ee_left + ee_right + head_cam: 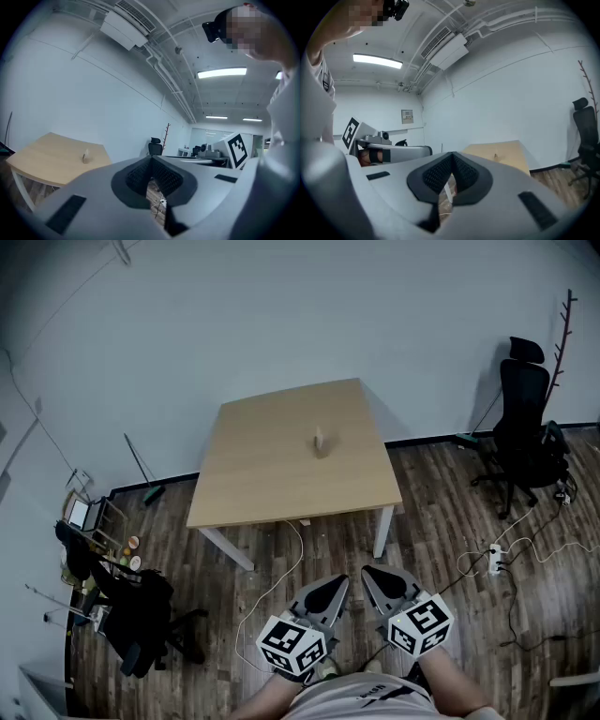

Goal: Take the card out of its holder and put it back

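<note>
Standing upright near the middle of the desk [272,479], the card in its holder [320,440] shows only as a small pale stub. It is too small to tell which way its face turns, or where the card ends and the holder begins. Its long axis runs up and down, so it would likely lift out vertically.

It lies straight ahead of the person and well apart from both grippers, with a stretch of wooden floor [441,521] and the desk's near edge between. The left gripper [330,585] sits almost in line with it. The right gripper [377,574] is just beside the left and offset to the right, so neither is clearly nearer. Both are held close to the body. Each has its jaws pressed together at the tips with nothing between them.

The next move looks to be an approach to the desk before any reach.

No writing on the card can be read. The marker cubes carry only black-and-white squares. A small wall notice in the right gripper view is illegible.
</note>
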`<state>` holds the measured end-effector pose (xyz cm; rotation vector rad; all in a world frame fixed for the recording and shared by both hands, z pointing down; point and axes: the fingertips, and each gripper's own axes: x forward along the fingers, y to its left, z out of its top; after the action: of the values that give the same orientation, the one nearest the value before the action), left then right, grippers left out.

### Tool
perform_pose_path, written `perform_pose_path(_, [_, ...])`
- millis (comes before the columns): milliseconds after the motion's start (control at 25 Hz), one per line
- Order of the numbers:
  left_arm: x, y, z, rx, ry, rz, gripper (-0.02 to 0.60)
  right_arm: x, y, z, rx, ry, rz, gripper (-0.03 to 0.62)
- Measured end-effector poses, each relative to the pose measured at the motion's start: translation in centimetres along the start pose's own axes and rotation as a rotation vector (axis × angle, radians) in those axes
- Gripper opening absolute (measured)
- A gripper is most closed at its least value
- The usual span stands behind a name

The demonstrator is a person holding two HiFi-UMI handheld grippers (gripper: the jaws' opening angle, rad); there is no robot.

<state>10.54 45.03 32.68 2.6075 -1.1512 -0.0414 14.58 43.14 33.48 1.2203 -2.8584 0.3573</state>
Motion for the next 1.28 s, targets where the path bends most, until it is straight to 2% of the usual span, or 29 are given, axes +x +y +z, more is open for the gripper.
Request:
perform_pose_path(320, [0.4, -0.5, -0.3, -0.002, 0.0, 0.018, 0.012, -0.7, 0.0, 0.5, 0.043, -0.025, 0.059, 0.011])
perform_pose_path(640, [0.4, -1.5, -0.3, 0.015, -0.009, 0.021, 0.012, -2.4, -0.7, 0.7, 0.061, -0.053, 0.035, 0.011])
perform_pose_path(920, [0.2, -1.7, -1.1, 0.024, -0.002, 0.073, 0.012, -3.3, -1.6, -0.2, 0.087, -0.057, 0.044, 0.012])
perform_pose_path(1280, [-0.1, 4.3, -0.6, 0.022, -0.012, 0.116, 0.012, 2.4, -1.5, -0.6, 0.088, -0.027, 0.059, 0.011])
